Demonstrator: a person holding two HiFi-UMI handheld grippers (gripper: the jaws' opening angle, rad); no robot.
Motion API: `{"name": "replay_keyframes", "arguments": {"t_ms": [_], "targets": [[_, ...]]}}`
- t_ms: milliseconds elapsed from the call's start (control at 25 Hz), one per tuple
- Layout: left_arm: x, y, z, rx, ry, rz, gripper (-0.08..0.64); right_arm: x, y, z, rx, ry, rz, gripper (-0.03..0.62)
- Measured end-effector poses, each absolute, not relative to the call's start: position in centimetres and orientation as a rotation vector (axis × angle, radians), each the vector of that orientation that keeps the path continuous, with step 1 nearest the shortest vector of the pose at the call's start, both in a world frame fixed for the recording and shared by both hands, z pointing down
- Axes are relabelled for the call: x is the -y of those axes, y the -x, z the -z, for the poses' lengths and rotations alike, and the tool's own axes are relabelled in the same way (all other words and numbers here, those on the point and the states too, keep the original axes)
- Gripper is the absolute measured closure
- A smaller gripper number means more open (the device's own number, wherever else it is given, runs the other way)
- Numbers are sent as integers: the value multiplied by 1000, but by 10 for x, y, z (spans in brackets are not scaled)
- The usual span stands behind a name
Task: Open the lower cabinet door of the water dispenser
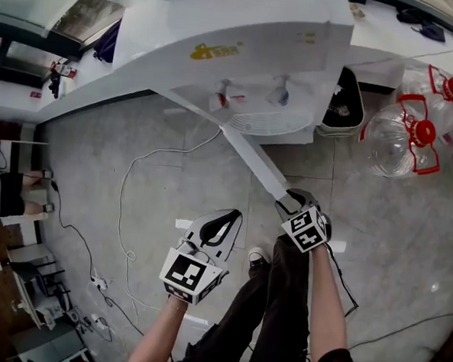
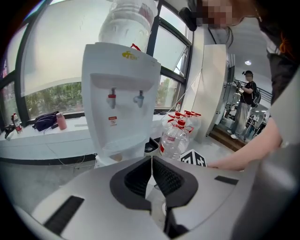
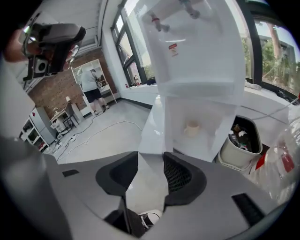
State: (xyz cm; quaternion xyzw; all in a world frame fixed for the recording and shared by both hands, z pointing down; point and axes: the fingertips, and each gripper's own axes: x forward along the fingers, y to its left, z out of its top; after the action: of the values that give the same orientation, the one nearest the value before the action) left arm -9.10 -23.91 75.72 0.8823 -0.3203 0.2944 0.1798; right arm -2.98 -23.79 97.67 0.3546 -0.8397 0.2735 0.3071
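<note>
Your right gripper [image 3: 151,164]: clamped on the edge of the white lower cabinet door [image 1: 251,159].
Door: swung open from the white water dispenser [image 1: 243,32]; gripped edge hidden in head view.
Your left gripper [image 2: 151,161]: closed, empty.

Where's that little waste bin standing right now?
In the right gripper view the waste bin stands on the floor at the lower right, close beside the water dispenser, with the clear water bottles on its other side.

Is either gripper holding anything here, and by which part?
The right gripper grips the cabinet door by its free edge; the left gripper holds nothing.
</note>
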Motion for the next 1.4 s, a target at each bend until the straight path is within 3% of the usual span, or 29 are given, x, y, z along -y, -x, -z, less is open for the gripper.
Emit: {"name": "replay_keyframes", "arguments": {"t_ms": [640, 960, 1400], "targets": [[210, 197, -742, 1176, -2341, -786, 540, 195, 205, -968, 2328, -493, -639, 408], [212, 218, -706, 1202, -2343, -736, 540, 197, 197, -917, 2329, -570, -692, 408], [190, 219, -588, 1138, -2425, -717, 540, 200, 145, -706, 2424, -831, -659, 431]]}}
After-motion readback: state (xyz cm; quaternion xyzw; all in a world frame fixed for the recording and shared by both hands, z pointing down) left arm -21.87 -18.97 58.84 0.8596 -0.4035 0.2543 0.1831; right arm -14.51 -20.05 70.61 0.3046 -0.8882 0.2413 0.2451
